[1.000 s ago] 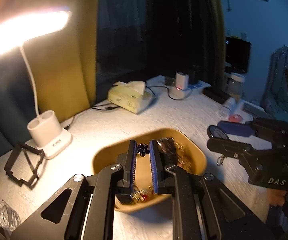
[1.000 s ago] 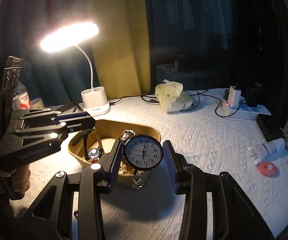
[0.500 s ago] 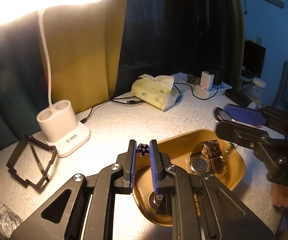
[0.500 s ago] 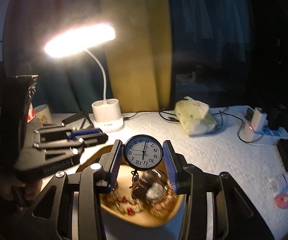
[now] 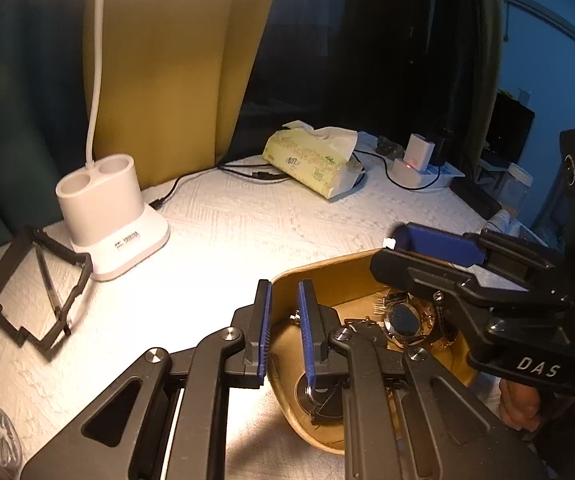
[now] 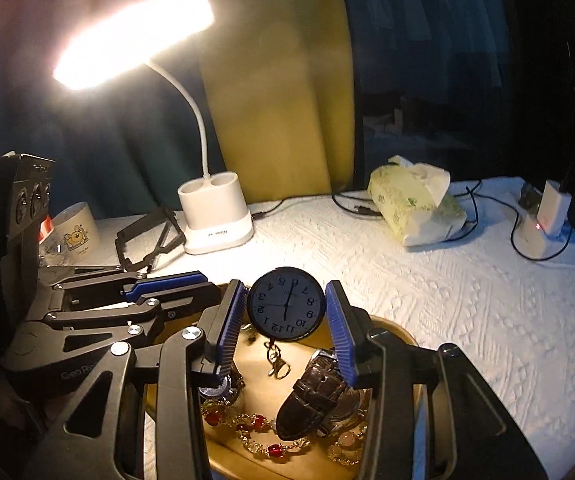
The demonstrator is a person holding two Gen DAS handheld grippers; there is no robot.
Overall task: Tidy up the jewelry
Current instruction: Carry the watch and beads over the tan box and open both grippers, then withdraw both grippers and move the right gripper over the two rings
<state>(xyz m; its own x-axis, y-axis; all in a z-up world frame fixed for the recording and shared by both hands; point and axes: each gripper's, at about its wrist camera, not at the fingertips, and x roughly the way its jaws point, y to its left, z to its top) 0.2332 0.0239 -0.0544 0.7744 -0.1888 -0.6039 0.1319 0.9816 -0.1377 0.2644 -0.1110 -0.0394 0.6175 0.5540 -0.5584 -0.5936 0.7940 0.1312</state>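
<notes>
A tan tray [image 5: 319, 270] holds watches [image 5: 405, 318] and, in the right wrist view, a red-beaded gold bracelet [image 6: 255, 434] and a brown-strapped watch [image 6: 311, 396]. My left gripper [image 5: 283, 304] hangs over the tray's left rim, its jaws slightly apart with nothing between them. It also shows in the right wrist view [image 6: 175, 286]. My right gripper [image 6: 285, 308] is shut on a round pocket watch [image 6: 285, 304] with a dangling clasp, held above the tray [image 6: 403, 334]. It also shows in the left wrist view [image 5: 391, 252].
A white desk lamp base [image 5: 107, 208] stands at the left, with a black frame stand [image 5: 35, 284] beside it. A tissue pack [image 5: 315, 160] and a charger with cables [image 5: 411, 160] lie at the back. A mug [image 6: 75, 232] sits far left.
The small dark flower piece held in my left gripper is gone from between its jaws. Both grippers moved left and lower over the tray. The right gripper still holds the pocket watch.
</notes>
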